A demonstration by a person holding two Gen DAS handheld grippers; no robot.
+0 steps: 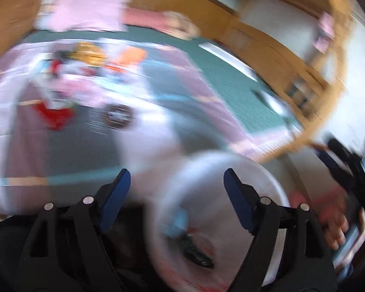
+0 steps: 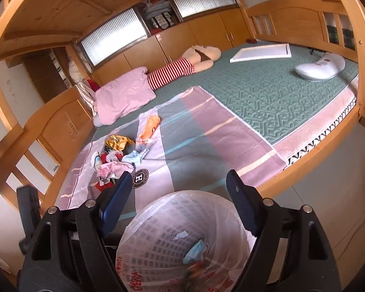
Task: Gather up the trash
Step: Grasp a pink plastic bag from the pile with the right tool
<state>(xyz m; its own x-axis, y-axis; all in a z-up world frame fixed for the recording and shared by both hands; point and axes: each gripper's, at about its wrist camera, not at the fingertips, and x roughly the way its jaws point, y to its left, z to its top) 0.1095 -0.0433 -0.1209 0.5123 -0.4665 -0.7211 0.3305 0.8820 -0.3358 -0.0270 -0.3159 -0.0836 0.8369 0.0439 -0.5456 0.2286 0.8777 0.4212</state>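
Observation:
A white basket bin [image 2: 158, 219] lined with a clear plastic bag stands beside the bed, at the bottom of the right wrist view. A blue face mask [image 2: 194, 250] and scraps lie inside. My right gripper [image 2: 180, 177] hangs open above the bin with nothing between its fingers. A pile of wrappers [image 2: 116, 155] lies on the striped sheet [image 2: 194, 131], with an orange packet [image 2: 150, 125] beyond it. The left wrist view is blurred. There my left gripper [image 1: 176, 172] is open and empty over the bin [image 1: 267, 177], where a blue scrap [image 1: 177, 221] and a dark wrapper [image 1: 197, 255] lie.
The wooden bed frame [image 2: 304, 160] runs along the near edge. On the green mattress [image 2: 267, 92] lie a pink pillow [image 2: 124, 95], a striped doll [image 2: 177, 70], a white board [image 2: 262, 52] and a white cushion [image 2: 321, 67]. A person's hand [image 1: 333, 219] shows at the right of the left wrist view.

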